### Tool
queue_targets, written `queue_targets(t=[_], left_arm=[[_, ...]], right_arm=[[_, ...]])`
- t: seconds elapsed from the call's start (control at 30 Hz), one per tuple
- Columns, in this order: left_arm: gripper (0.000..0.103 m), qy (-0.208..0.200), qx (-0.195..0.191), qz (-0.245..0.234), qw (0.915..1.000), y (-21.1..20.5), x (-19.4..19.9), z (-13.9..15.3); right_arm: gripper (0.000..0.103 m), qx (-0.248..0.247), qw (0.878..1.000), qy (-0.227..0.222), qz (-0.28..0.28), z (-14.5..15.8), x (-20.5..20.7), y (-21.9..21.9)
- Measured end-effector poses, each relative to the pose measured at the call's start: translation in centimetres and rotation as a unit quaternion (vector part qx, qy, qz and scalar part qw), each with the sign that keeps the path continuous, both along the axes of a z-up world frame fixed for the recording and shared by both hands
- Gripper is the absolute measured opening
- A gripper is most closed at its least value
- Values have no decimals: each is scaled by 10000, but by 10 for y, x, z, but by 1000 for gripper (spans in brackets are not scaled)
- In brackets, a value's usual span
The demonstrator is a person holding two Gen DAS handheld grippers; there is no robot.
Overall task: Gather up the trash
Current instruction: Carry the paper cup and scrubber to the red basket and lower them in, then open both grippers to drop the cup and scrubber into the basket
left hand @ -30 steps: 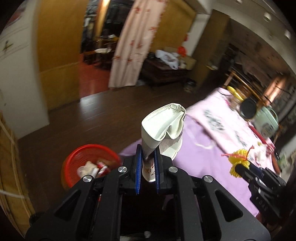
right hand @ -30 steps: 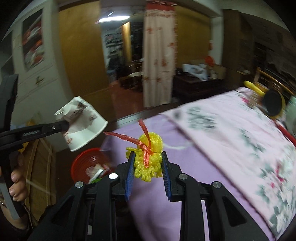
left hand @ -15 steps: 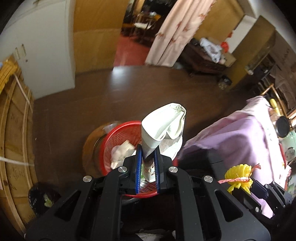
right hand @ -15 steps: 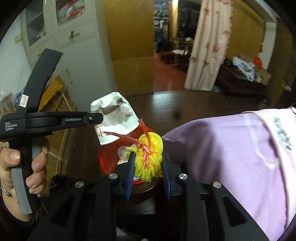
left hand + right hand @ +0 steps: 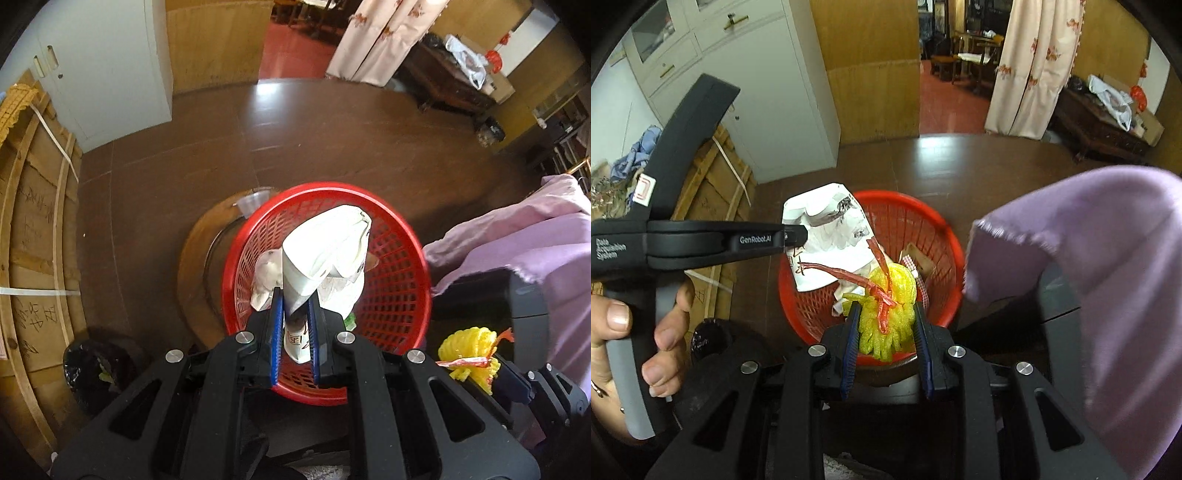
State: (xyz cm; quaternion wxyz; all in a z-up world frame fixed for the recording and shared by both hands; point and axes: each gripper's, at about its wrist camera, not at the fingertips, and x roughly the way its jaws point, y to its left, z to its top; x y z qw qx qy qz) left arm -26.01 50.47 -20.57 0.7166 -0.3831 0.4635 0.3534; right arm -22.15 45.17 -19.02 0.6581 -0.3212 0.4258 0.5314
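1. Left wrist view: one left gripper (image 5: 295, 328) is clamped on one crushed white paper cup (image 5: 321, 266), held over one red mesh basket (image 5: 399, 295). The basket already holds a few scraps, among them a pale crumpled wad (image 5: 264, 277). The basket sits on a round wooden stand (image 5: 192, 273) on the brown floor (image 5: 332, 129), with open floor beyond its far rim. A lilac tablecloth (image 5: 535, 251) hangs just beside the basket's right rim. The right gripper (image 5: 491, 373) shows at lower right, holding one yellow mesh wad (image 5: 465, 343).

2. Right wrist view: the right gripper (image 5: 886, 332) is closed on the yellow mesh wad (image 5: 890, 302) with its red tie (image 5: 882, 291), over the basket's (image 5: 938, 229) near side. The left gripper (image 5: 796, 236), gripped by one hand (image 5: 624, 332), holds the cup (image 5: 827, 243) over the basket's left rim. The tablecloth (image 5: 1089, 258) crowds the right; a black bin bag (image 5: 709, 336) lies left on the floor.
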Motion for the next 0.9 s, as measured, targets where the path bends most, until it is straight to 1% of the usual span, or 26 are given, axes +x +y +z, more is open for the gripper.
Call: queue_targets(t=[0.1,0.27,0.53,0.7,0.77,0.8,0.83,0.9], left_arm=[[13,89,-54,4,9999,4,2,-10],[13,220,-84,-32,9997,3,9,-20],[13,323,-29,-98,9994,2,15,-26],[14,378,-20,-75,9993,2,17,-29],[15,393,-23,-98,9992,1,20,-29],[16,420,-24,-114,9991,0,21,-29],[21,446,-35,-137,9989,0,22,-29],[30,485,6,-196,9986,-2,24,-26]], right_arm=[[28,-117,9999,20,34,-14,0,8],[28,-264,9996,-14,80,-28,-3,24],[28,-437,9990,25,102,-46,2,27],[29,-526,9985,134,50,-58,11,33],[31,-514,9984,232,-2,-60,14,33],[34,-486,9985,243,-21,-61,16,32],[37,-474,9985,256,-22,-61,17,32],[38,-428,9988,250,2,-60,17,31]])
